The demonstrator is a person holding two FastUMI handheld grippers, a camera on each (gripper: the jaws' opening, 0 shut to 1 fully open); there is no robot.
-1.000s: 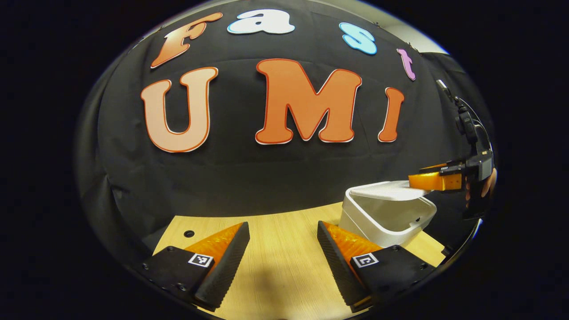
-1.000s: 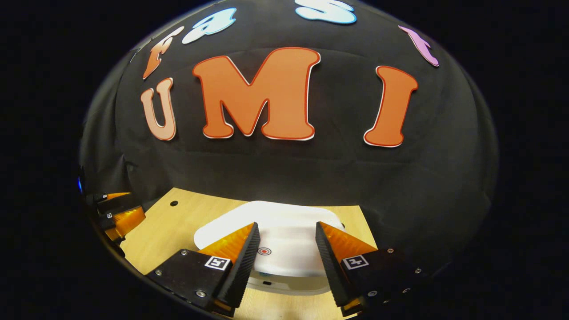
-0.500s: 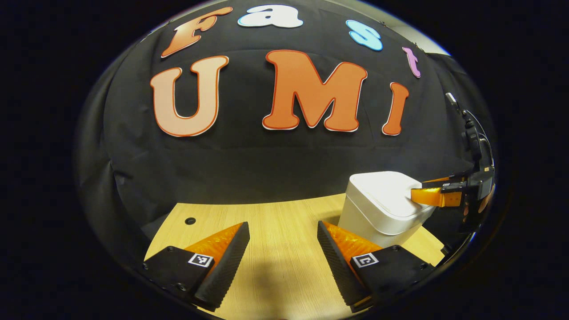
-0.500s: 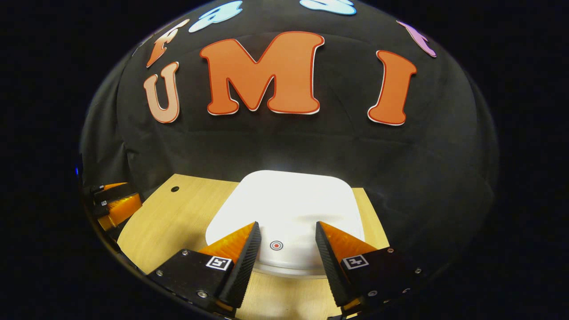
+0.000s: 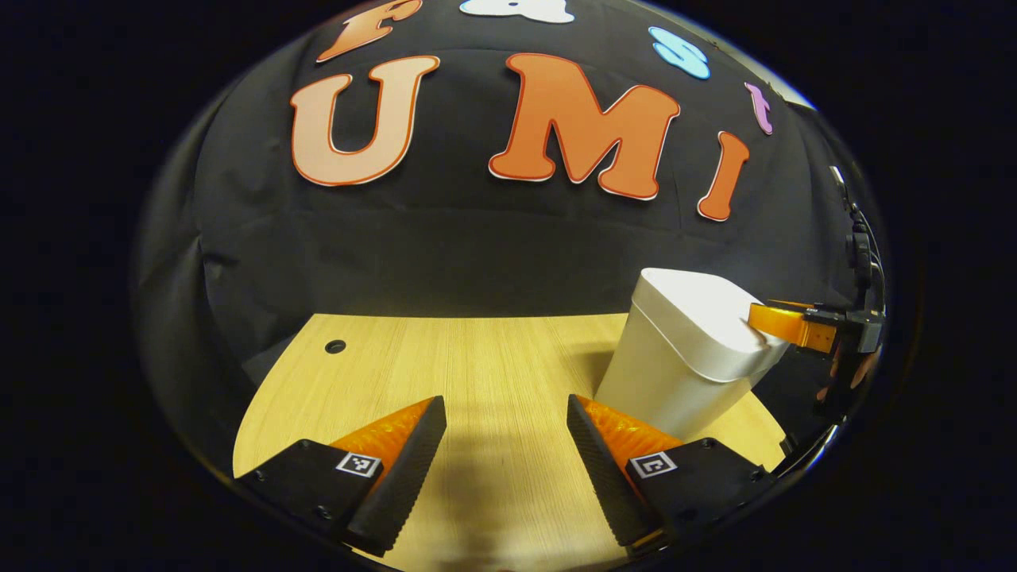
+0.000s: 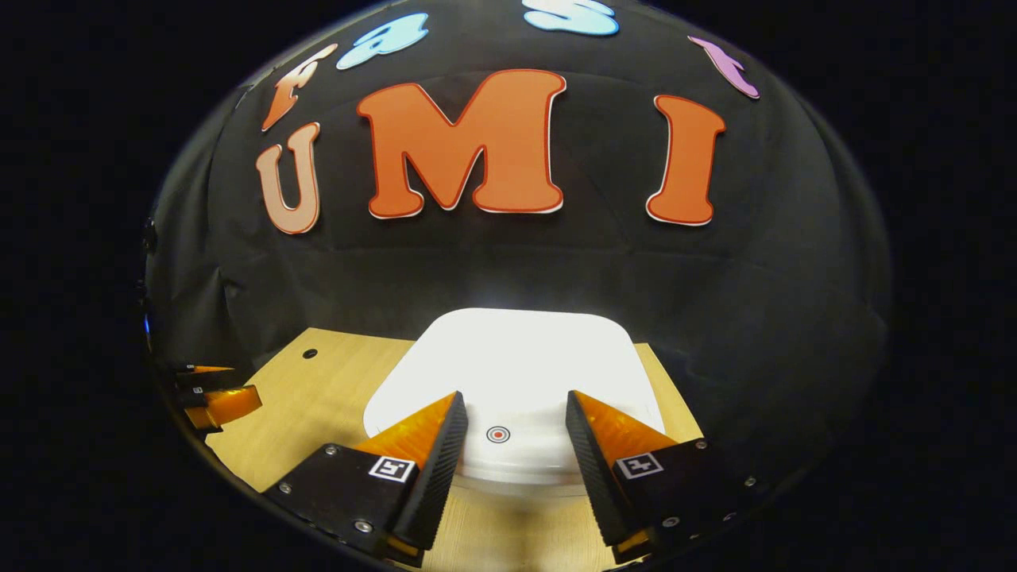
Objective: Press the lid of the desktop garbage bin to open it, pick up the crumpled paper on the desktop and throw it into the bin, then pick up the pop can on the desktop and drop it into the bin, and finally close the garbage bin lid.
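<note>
The bin (image 5: 683, 373) lid (image 6: 516, 373) lies flat; the right gripper (image 6: 508, 433), jaws apart, hovers over it. An off-centre press could tip the bin. Left gripper (image 5: 504, 445) jaws are apart too.

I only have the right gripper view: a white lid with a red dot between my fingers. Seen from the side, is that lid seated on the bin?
Observer: Yes. In the left gripper view the flat white plastic lid sits down on the tall white plastic bin, and I see no gap along the side seam.
Operator: Where is my right gripper relative to it?
Observer: The right gripper is at lid height and its fingers reach over the lid's edge. I cannot tell if they touch it.
Operator: And the left gripper?
Observer: The left gripper is open with nothing between its fingers, above the light wooden table beside the bin.
</note>
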